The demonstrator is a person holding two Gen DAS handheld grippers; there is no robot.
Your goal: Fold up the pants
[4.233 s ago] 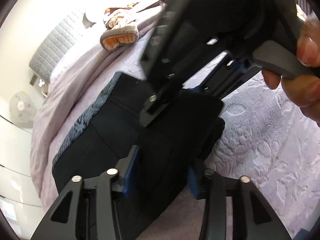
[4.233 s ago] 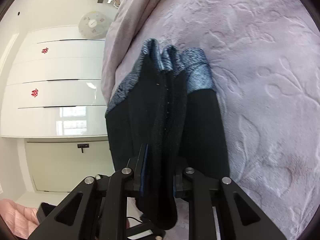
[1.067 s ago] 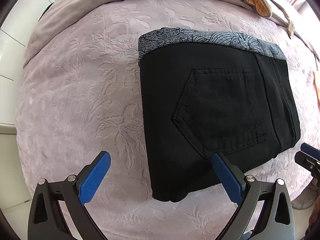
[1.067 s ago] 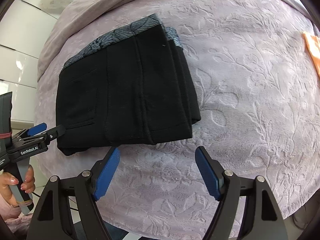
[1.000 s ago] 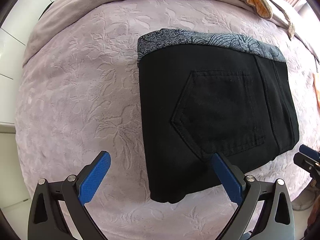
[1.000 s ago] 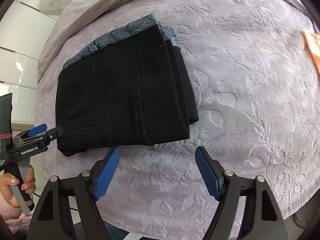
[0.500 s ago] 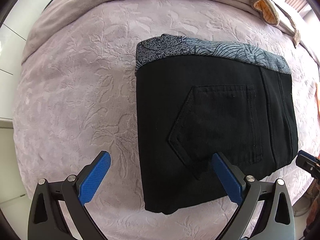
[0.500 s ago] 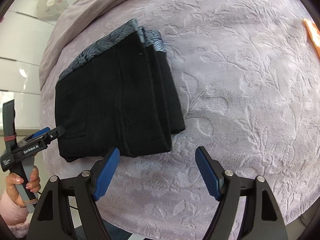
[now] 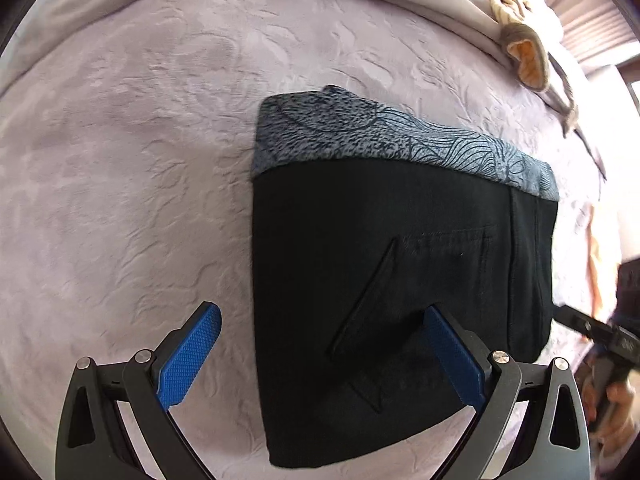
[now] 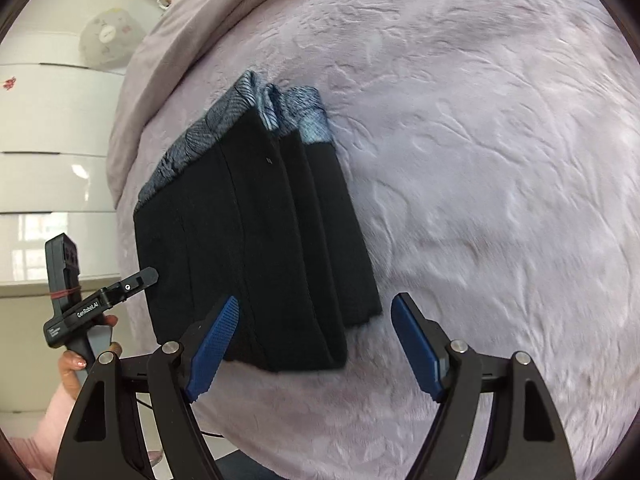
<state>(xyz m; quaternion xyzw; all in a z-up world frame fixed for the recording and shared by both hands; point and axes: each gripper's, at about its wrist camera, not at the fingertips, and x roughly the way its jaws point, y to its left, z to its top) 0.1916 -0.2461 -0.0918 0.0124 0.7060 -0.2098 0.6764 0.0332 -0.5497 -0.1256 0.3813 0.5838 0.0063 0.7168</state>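
While folded, black pants (image 9: 400,280) lie flat on the bed (image 9: 120,160).
Left gripper (image 9: 320,356) and right gripper (image 10: 316,340): both spread apart, holding nothing.

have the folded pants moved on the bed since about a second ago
Cannot tell. The pants keep their fold and lie flat on the bedspread; their shift in frame fits camera motion.

Black pants (image 10: 256,240) lie folded into a thick stack on the mauve embossed bedspread (image 10: 480,160), grey patterned waistband (image 10: 288,116) at the far end. The right gripper (image 10: 314,316) hangs above the stack's near corner, blue pads (image 10: 212,346) spread wide, gripping nothing. At left a hand (image 10: 74,364) holds the left gripper (image 10: 136,280) just beside the pants' edge. White drawers (image 10: 48,152) stand behind.
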